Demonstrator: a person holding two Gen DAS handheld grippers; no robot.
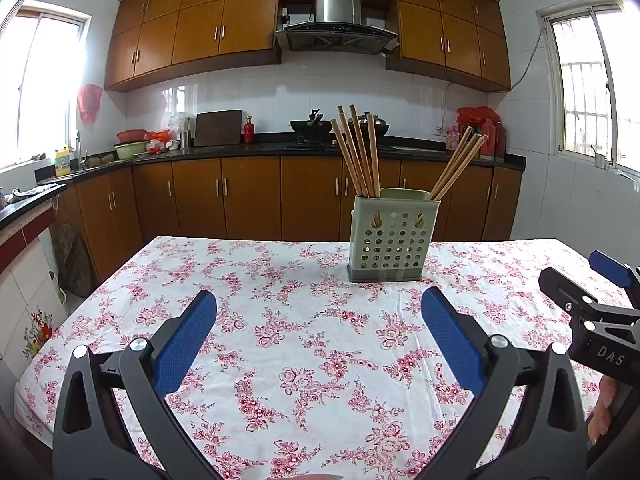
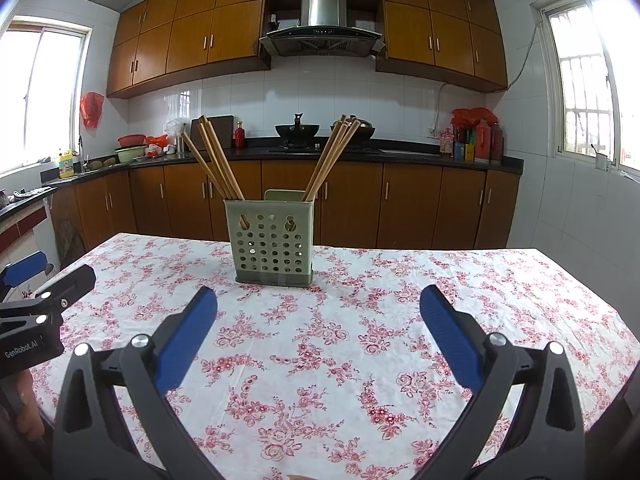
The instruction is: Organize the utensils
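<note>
Holder: we see a pale green perforated plastic chopstick caddy (image 1: 386,234) upright on the table, far side, centre.
Chopsticks: two bundles of wooden sticks (image 1: 357,151) in it, leaning apart, L & R compartments.
Cloth: white floral tablecloth (image 1: 304,360), slightly wrinkled.
L gripper (image 1: 319,312): blue textured pads wide apart, nothing held.
R gripper (image 2: 318,312): same, spread wide w/ nothing btwn pads.

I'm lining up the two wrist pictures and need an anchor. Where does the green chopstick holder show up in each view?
Left wrist view: the chopstick holder stands right of centre on the floral tablecloth, beyond the open left tool.
Right wrist view: the chopstick holder stands left of centre, beyond the open right tool.
Shared landmark: the range hood on the back wall.
</note>
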